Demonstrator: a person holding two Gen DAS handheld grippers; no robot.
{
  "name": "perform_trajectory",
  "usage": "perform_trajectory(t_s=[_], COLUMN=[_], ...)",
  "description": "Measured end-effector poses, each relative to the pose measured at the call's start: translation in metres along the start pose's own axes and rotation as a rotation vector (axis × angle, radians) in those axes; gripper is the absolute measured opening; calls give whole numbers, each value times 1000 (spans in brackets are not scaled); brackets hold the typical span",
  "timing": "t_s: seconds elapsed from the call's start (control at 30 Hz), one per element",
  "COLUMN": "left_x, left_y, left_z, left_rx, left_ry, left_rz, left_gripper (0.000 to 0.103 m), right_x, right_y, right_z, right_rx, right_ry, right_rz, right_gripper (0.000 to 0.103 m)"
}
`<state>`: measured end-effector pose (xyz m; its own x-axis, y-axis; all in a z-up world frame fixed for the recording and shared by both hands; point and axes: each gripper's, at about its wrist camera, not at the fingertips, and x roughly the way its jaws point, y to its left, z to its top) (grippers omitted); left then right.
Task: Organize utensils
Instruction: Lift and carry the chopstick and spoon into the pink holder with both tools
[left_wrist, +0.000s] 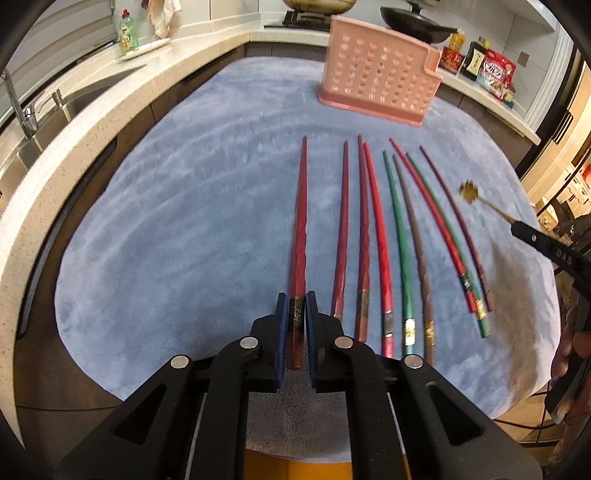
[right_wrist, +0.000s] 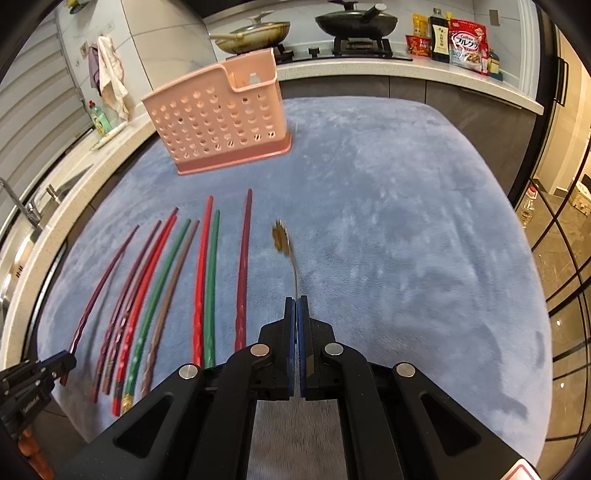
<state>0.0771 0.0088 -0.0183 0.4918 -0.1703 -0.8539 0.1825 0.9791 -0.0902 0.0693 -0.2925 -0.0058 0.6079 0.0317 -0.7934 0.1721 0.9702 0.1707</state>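
Left gripper (left_wrist: 295, 314) clamps 1 red chopstick (left_wrist: 300, 229) by its end, right gripper (right_wrist: 296, 306) pinches a thin gold utensil (right_wrist: 282, 240); either could pivot and slip before reaching the pink holder (left_wrist: 380, 74).

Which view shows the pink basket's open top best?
The right wrist view: there the pink basket shows its rim, notch and some inside wall. The left wrist view shows only its perforated outer side and base, with the opening hidden.

Home kitchen: sink (left_wrist: 55, 107), gas stove (right_wrist: 358, 46) with pans (right_wrist: 356, 18), counter groceries (right_wrist: 467, 44).
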Motion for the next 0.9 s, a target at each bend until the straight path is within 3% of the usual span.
perform_trajectory(t_s=[0.57,0.9], left_x=[-60,-88], left_y=[11,11], left_z=[84,163], left_rx=[-30,-4], left_ry=[-198,-338], left_rz=[-26,-11], left_gripper=[7,7], right_x=[-53,-57], right_y=[10,18], right_z=[39,89], right_rx=[-13,-5], right_ry=[-119,-182], right_rz=[40,94], right_gripper=[1,1])
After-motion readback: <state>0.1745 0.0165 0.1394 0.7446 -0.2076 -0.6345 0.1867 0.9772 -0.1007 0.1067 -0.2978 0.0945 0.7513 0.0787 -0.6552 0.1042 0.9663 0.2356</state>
